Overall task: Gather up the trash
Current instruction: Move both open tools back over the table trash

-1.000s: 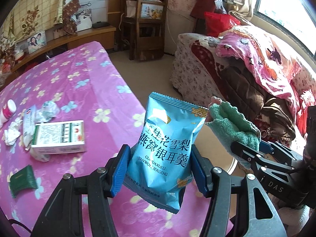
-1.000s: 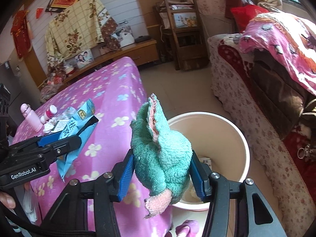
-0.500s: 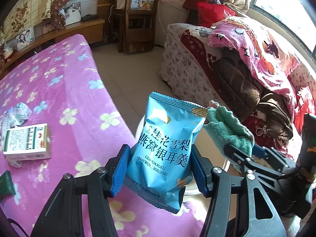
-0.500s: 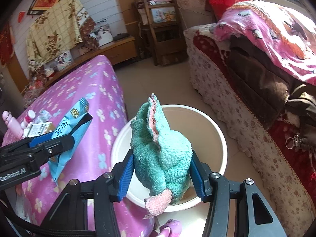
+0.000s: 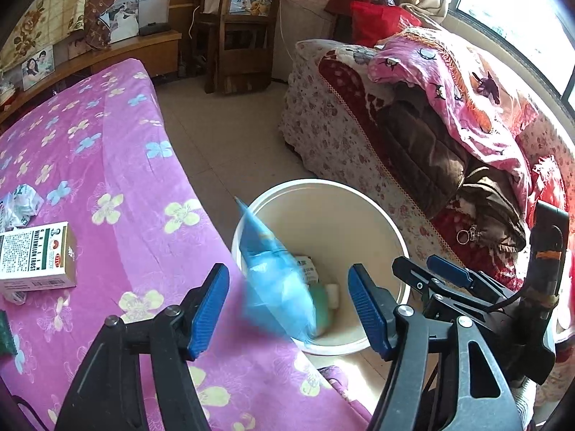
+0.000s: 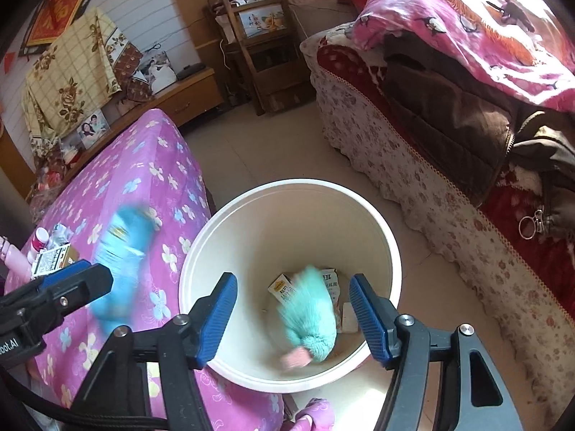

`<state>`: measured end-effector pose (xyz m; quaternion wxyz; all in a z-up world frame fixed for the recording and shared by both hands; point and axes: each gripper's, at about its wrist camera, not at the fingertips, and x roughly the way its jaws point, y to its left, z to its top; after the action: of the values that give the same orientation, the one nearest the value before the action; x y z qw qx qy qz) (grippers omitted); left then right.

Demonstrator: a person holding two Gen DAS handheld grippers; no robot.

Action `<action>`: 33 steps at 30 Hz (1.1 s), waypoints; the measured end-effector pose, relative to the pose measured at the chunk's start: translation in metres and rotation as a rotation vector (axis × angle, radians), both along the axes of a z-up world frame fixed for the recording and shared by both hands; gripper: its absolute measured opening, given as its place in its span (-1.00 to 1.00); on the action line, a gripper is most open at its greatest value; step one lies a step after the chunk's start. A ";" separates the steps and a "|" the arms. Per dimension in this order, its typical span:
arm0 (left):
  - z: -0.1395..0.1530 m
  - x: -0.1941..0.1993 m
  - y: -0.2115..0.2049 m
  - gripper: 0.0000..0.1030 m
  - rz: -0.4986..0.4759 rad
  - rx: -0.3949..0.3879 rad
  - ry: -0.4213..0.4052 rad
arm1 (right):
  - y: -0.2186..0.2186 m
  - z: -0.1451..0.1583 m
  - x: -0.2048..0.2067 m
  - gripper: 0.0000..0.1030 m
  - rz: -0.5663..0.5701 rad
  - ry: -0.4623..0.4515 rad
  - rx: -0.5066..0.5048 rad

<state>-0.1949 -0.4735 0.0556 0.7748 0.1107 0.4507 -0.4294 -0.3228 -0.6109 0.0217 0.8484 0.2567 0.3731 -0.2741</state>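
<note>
Magenta cotton cloth printed with pale flowers [image 5: 118, 165] covers the bed to the left of the round cream plastic bucket [image 6: 230, 237], its edge touching the bucket's rim. Farthest left of the bucket on that cloth lie a crumpled white paper wad [image 5: 21, 203] and a flat rectangular white cardboard medicine box with green print [image 5: 36, 255]; in the right wrist view a small white bottle with a red cap [image 6: 38, 237] stands beside them.

Closer to the bucket, the left gripper [image 5: 287, 309] stands with its ribbed blue pads parted; its jaws have just been opening. Between them, touching neither pad, the glossy blue foil snack packet [image 5: 273, 280] is a motion-blurred streak tilted over the bucket's near-left rim, loose in the air.

Inside the bucket, the fuzzy teal terry cloth with a pink corner [image 6: 311, 314] is also blurred, low against the smooth inner wall above the bottom, over a flattened printed carton [image 6: 282, 285] and a small white block [image 6: 350, 318]. The right gripper [image 6: 293, 314] hangs above the bucket's mouth with its jaws apart and nothing pressed between them; they have just been opening.

Right of the bucket, a sofa in beige floral fabric [image 5: 323, 133] carries a brown padded jacket [image 5: 424, 158] and a pink patterned blanket [image 5: 449, 82].
</note>
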 end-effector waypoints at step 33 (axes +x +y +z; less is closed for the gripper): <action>0.005 0.036 0.116 0.35 0.199 0.028 -0.079 | 0.091 0.037 0.037 0.33 0.198 -0.032 -0.060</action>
<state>-0.1587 -0.3576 0.0609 0.8292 0.0931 0.4344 -0.3392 -0.2856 -0.5200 0.0584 0.8846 0.1973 0.3745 -0.1958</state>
